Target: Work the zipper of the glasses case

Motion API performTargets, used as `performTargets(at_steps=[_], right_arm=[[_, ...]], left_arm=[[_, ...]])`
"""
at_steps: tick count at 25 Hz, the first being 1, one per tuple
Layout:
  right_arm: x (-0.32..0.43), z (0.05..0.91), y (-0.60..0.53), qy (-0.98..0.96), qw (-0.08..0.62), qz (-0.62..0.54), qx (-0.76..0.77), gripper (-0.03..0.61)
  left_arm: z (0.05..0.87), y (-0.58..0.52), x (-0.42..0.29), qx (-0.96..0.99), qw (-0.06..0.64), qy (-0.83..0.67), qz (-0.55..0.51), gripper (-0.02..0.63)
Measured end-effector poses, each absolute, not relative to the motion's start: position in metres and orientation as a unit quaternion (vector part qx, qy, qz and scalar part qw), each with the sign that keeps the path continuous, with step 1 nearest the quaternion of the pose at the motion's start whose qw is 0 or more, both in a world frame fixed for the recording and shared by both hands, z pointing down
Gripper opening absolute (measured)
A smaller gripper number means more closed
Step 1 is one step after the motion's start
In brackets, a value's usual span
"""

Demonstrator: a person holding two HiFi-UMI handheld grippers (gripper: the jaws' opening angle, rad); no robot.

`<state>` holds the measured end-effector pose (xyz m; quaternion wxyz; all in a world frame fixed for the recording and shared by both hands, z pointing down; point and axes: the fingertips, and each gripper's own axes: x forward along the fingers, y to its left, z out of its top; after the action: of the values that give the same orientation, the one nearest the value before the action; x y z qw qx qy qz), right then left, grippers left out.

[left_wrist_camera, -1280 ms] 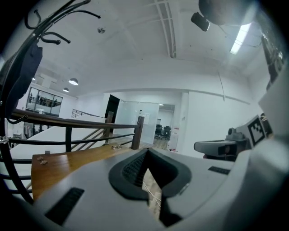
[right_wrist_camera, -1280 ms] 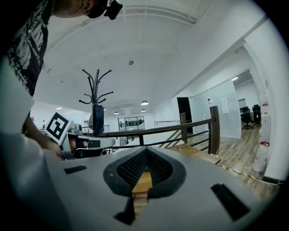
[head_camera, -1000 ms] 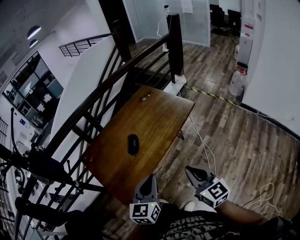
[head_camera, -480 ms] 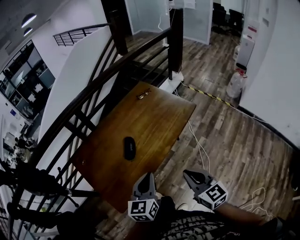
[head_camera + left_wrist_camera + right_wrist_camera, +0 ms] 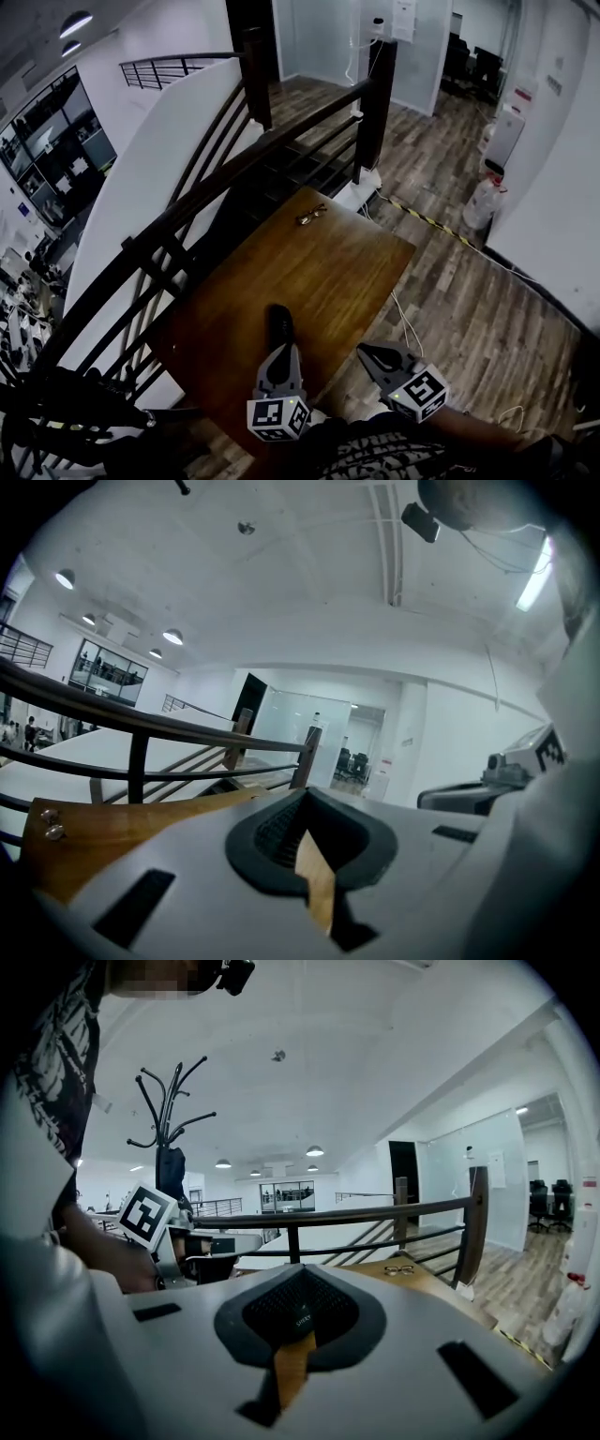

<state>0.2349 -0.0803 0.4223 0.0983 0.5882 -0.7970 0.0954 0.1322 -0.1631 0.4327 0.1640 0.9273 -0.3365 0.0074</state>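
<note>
The glasses case point(image 5: 278, 323) is a small black oval lying on the wooden table point(image 5: 328, 267) near its front edge. My left gripper point(image 5: 280, 350) hangs just short of the case, its tip overlapping the case's near end, and its jaws are shut with nothing in them. My right gripper point(image 5: 362, 350) is beside it at the table's front edge, also shut and empty. In the left gripper view the closed jaws point(image 5: 306, 808) hide the case; only the table point(image 5: 103, 827) shows. The right gripper view shows its shut jaws point(image 5: 298, 1309) and the left gripper's marker cube point(image 5: 147, 1215).
A pair of glasses point(image 5: 312, 216) lies at the table's far end, also seen as glasses point(image 5: 400, 1267). A dark stair railing point(image 5: 234, 159) runs along the table's left and far sides. A water jug point(image 5: 486, 202) and cables point(image 5: 405, 323) are on the floor to the right.
Both grippers have moved forward to the table's front edge. The case, earlier well beyond them, now lies right at the left gripper's tip. Jaws stayed shut.
</note>
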Motion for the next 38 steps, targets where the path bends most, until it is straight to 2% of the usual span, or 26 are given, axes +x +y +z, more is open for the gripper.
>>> performTargets(at_steps=[15, 26, 32, 38], right_arm=[[0.193, 0.471, -0.213, -0.873, 0.137, 0.102, 0.457, -0.009], [0.192, 0.475, -0.329, -0.932, 0.138, 0.107, 0.317, -0.009], [0.168, 0.493, -0.333, -0.940, 0.180, 0.135, 0.255, -0.009], [0.200, 0.563, -0.329, -0.933, 0.224, 0.141, 0.245, -0.009]], left_arm=[[0.491, -0.261, 0.039, 0.843, 0.208, -0.495, 0.043, 0.005], [0.499, -0.316, 0.045, 0.766, 0.232, -0.596, 0.062, 0.006], [0.524, -0.308, 0.002, 0.725, 0.231, -0.632, 0.147, 0.005], [0.593, -0.299, 0.041, 0.741, 0.279, -0.583, 0.185, 0.006]])
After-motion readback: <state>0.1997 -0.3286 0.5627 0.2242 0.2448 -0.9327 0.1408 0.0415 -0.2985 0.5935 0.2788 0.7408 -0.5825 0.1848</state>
